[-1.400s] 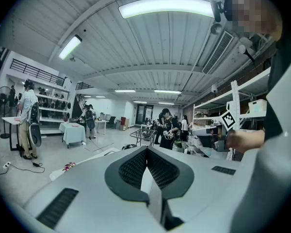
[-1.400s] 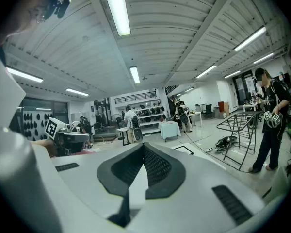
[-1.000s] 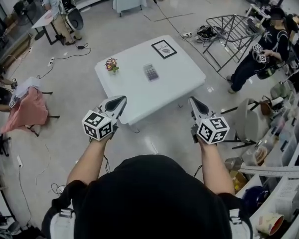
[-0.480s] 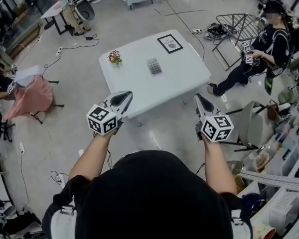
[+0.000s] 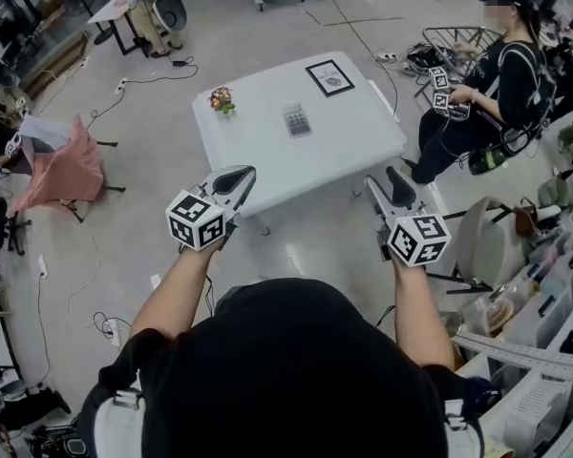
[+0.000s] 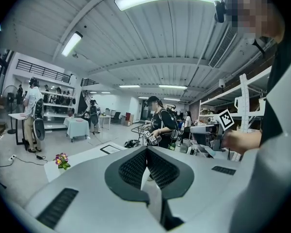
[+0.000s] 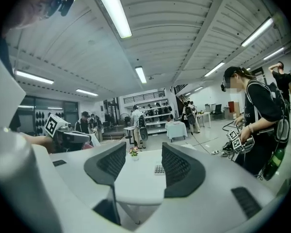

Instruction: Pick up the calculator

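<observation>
While the small grey rectangular calculator [image 5: 296,119] lies mid-way on the white rectangular worktop [image 5: 258,175], long axis pointing away, well ahead of both grippers, right gripper [image 5: 390,184] frames it, jaws opening and empty; left gripper [image 5: 234,177] jaws clenched on nothing.

No text, brand or nr. can be read in any view. The framed card [image 5: 329,77] on the white table [image 5: 363,151] has dark print, but it is too small to read. The calculator [image 5: 297,119] shows rows of keys; the signs on them can not be made out. The left marker cube [image 5: 196,220] and the right marker cube [image 5: 419,239] carry only b/w square patterns, no letters or digits.
</observation>
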Action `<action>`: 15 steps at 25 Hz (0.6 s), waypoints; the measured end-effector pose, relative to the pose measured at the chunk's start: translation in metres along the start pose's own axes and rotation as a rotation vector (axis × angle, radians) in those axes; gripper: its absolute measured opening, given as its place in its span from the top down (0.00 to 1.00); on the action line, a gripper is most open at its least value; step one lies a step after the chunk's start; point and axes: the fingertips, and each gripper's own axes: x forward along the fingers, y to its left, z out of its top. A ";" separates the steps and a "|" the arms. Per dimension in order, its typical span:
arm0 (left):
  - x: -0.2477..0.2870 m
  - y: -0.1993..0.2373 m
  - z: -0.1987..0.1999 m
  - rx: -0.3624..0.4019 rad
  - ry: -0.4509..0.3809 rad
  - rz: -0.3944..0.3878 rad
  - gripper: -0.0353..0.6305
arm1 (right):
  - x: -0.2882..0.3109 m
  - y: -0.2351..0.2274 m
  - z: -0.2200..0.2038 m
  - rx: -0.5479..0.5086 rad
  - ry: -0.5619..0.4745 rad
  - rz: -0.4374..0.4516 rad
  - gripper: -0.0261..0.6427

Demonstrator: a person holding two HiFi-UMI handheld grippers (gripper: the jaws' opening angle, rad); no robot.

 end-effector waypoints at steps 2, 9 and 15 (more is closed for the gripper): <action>0.001 -0.001 0.001 -0.001 -0.001 0.001 0.92 | 0.000 0.000 0.001 -0.004 -0.003 0.010 0.58; 0.007 -0.003 -0.002 -0.006 0.005 0.000 0.92 | 0.003 -0.005 -0.002 0.000 0.009 0.021 0.56; 0.011 0.000 -0.006 -0.020 0.012 0.000 0.92 | 0.010 -0.008 -0.009 -0.004 0.039 0.019 0.56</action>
